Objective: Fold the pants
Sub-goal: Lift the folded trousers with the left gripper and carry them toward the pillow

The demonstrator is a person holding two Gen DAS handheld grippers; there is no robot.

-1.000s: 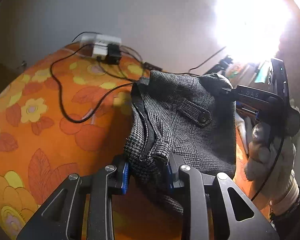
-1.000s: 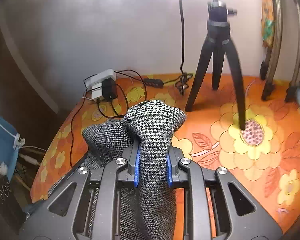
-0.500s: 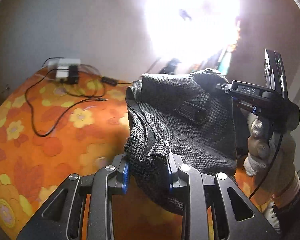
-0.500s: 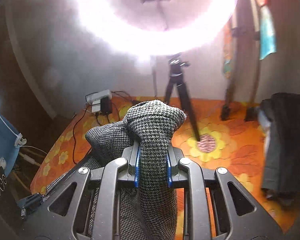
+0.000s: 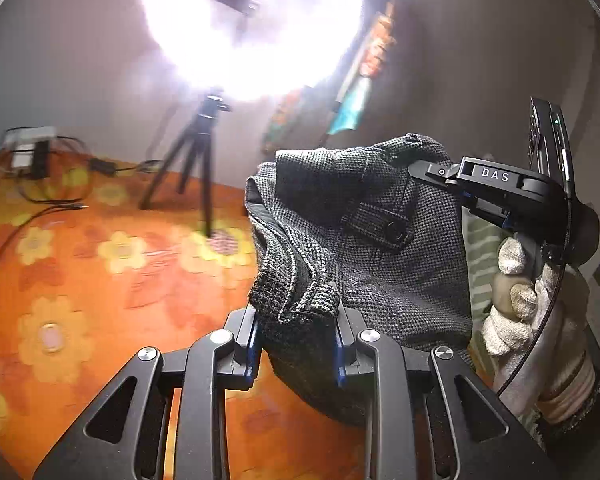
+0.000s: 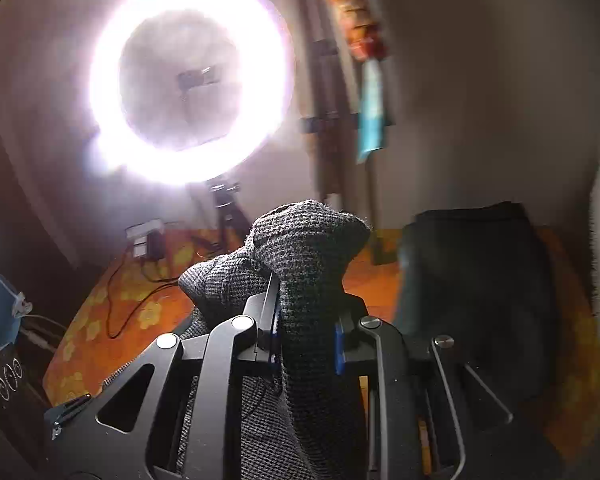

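Grey houndstooth pants (image 5: 384, 240) hang in the air between both grippers, above the orange flowered cloth. My left gripper (image 5: 296, 344) is shut on a bunched edge of the waistband. A buttoned tab (image 5: 384, 226) shows on the fabric beyond it. In the left wrist view the right gripper (image 5: 500, 188) stands at the right, held by a gloved hand (image 5: 516, 292), clamped on the other end of the waist. In the right wrist view my right gripper (image 6: 306, 340) is shut on a thick fold of the pants (image 6: 308, 248), which drape down below it.
A lit ring light (image 6: 188, 80) on a black tripod (image 5: 196, 160) stands at the back of the orange flowered surface (image 5: 80, 272). A power strip with cables (image 5: 32, 148) lies at the back left. A dark folded garment pile (image 6: 480, 280) sits to the right.
Both grippers have risen and swung rightwards with the pants, which now hang clear of the surface. The ring light and tripod have come into view; the dark pile appears at the right.
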